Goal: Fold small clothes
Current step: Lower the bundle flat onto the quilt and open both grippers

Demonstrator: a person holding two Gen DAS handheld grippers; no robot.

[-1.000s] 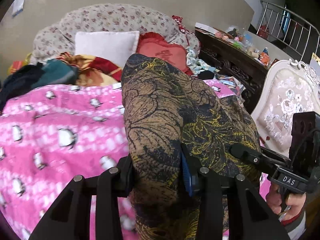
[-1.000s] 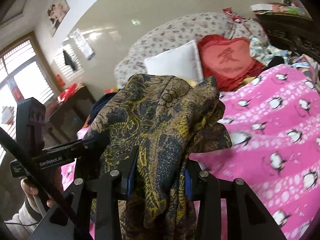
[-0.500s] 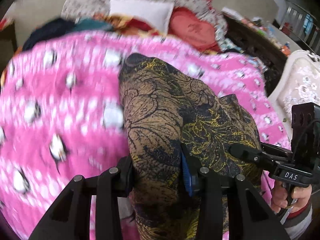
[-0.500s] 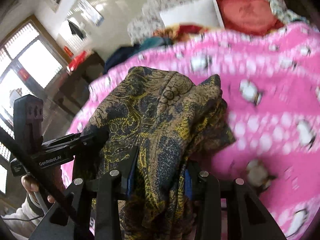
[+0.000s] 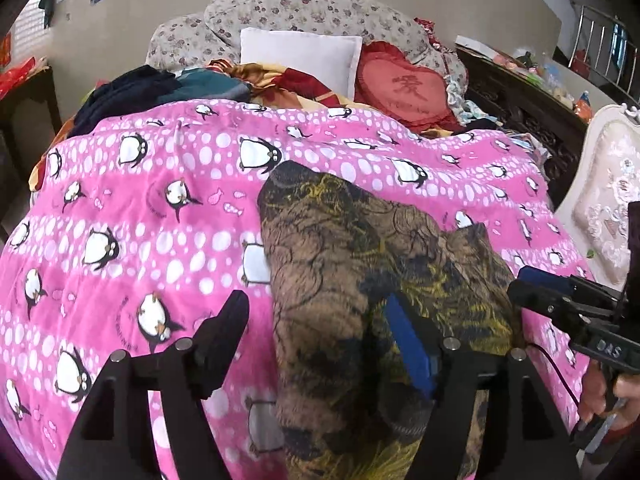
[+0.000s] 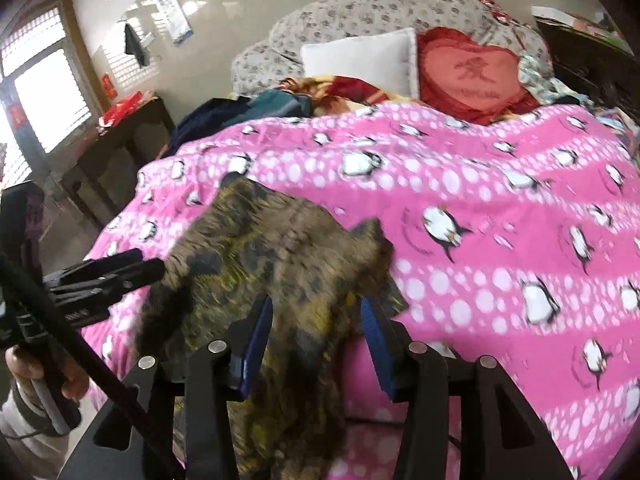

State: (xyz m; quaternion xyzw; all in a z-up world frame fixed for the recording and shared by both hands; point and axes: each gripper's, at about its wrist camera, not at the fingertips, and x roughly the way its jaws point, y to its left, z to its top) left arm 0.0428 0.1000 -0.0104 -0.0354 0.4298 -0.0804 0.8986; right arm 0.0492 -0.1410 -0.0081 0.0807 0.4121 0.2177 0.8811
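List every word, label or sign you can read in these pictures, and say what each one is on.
"DAS": on the right gripper body, seen from the left wrist view.
One large character stitched on the red heart cushion: too soft to read surely.
White lettering on the left gripper body: blurred.
Wall calendar: print too small.

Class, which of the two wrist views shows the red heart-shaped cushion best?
The left wrist view: the red heart-shaped cushion is sharp there, its stitched character readable. The right wrist view shows the same cushion whole, but softer and slightly blurred.

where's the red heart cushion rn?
Red heart cushion sits at the bed's head in both views, right of the white pillow, behind the pink penguin blanket.
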